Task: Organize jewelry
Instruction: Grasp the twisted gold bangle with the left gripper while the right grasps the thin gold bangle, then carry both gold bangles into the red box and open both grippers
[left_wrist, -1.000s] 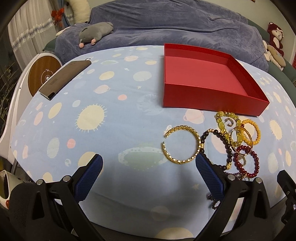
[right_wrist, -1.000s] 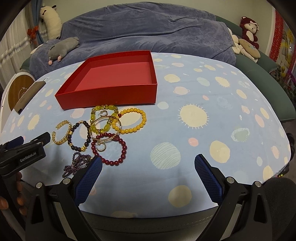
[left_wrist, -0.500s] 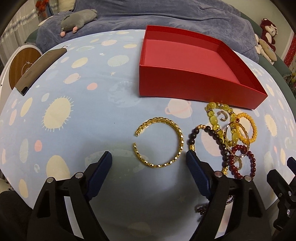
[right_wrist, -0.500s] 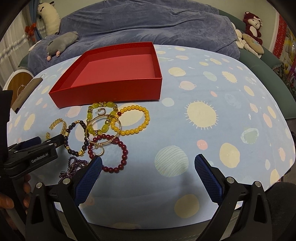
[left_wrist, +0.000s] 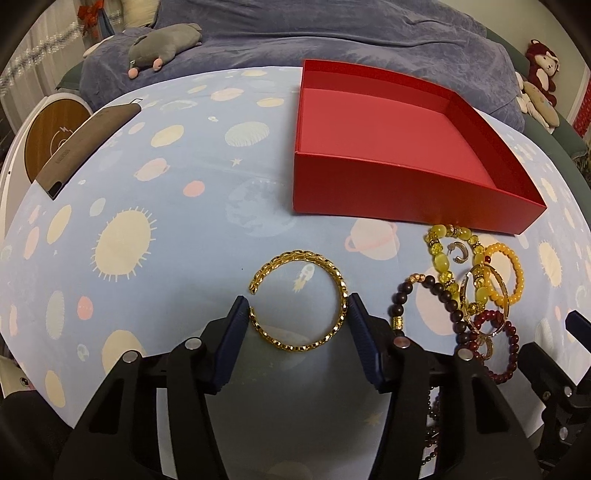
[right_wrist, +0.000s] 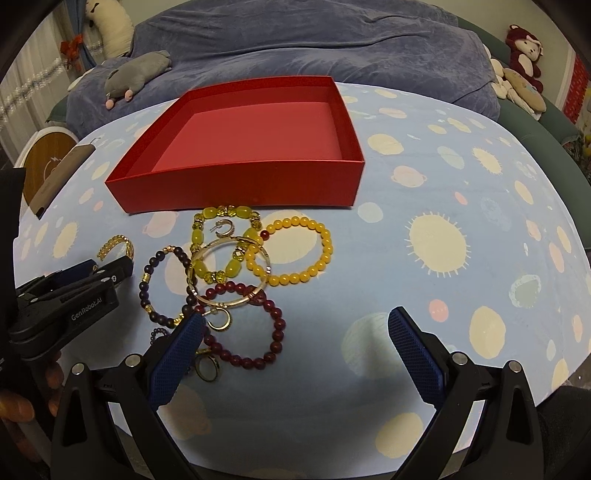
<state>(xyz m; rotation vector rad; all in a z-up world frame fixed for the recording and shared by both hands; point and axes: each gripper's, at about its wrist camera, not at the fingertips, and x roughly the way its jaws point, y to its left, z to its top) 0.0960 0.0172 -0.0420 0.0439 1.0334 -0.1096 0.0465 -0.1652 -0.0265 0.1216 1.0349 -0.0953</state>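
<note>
An open gold cuff bangle (left_wrist: 332, 273) lies on the blue planet-print cloth, with my left gripper (left_wrist: 297, 314) closed in on it; both pads touch its sides. It also shows in the right wrist view (right_wrist: 114, 245). An empty red box (left_wrist: 399, 199) stands behind it, and shows in the right wrist view (right_wrist: 236, 184). A pile of bracelets lies right of the bangle: dark beads (right_wrist: 159, 280), yellow-green beads (right_wrist: 207, 266), orange beads (right_wrist: 295, 251), dark red beads (right_wrist: 273, 332), a thin gold bangle (right_wrist: 229, 273). My right gripper (right_wrist: 295, 347) is open and empty near the pile.
A brown flat case (left_wrist: 85, 147) lies at the table's left edge beside a round wooden disc (left_wrist: 48, 136). A blue-covered sofa with a grey plush (left_wrist: 159, 40) runs behind the table. Small hoop earrings (right_wrist: 221, 317) and purple beads (right_wrist: 159, 334) lie by the pile.
My left gripper moved forward and down over the gold bangle and its jaws narrowed until the pads met the bangle's sides. My right gripper moved closer to the bracelet pile.
</note>
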